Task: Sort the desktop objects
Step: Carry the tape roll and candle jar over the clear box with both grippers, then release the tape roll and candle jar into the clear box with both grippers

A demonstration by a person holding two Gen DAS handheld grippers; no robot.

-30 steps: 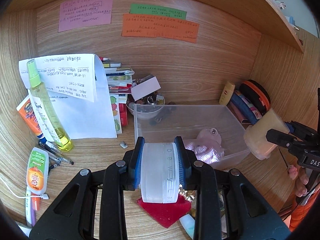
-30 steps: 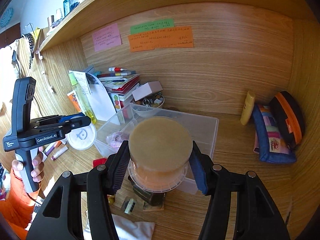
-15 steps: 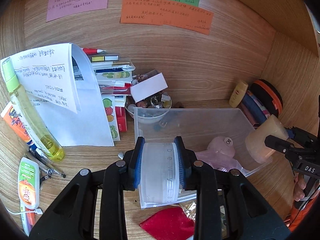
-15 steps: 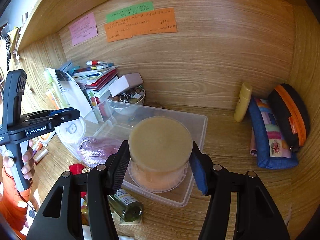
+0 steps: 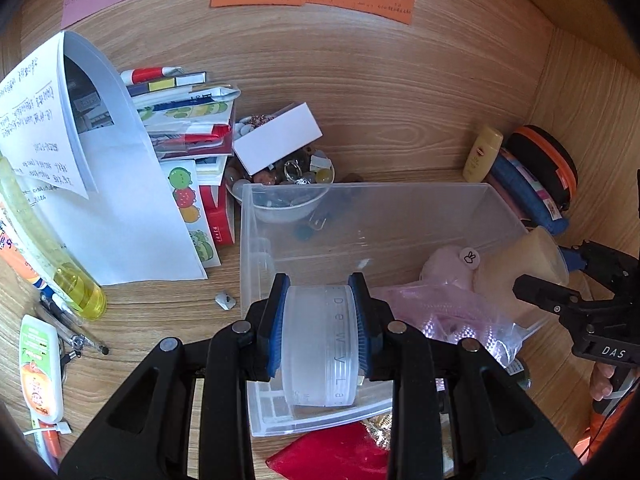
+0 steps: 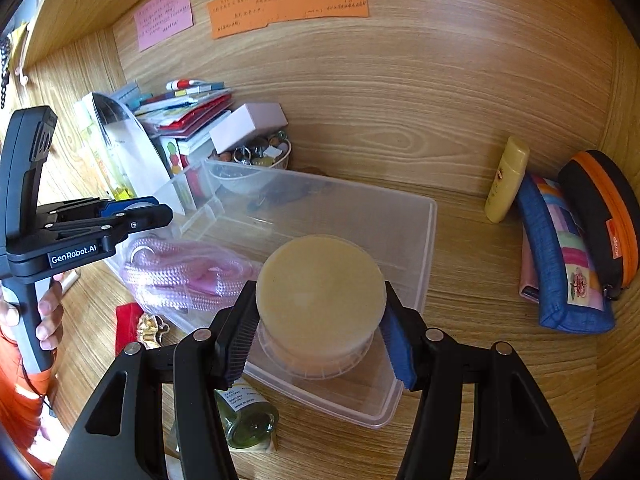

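Sitting on the wooden desk (image 6: 472, 240), clear plastic bin (image 6: 424, 248) contains pink rope bag (image 6: 188, 276). Right gripper (image 6: 320, 336) clamps tan-lidded jar (image 6: 320, 280) above bin; left gripper (image 5: 320, 334) clamps frosted round container (image 5: 318, 344) over bin's near edge.

Bin (image 6: 416, 216) on desk (image 6: 480, 248), before back wall (image 6: 400, 92). Bag of rope (image 6: 188, 272) inside, at its left end. Bowl of trinkets (image 5: 288, 184) just behind bin; stack of books (image 5: 188, 120) left of bowl. Bottle (image 6: 506, 180) and pouches (image 6: 568, 256) well right of bin. Small jar (image 6: 248, 420) before bin.
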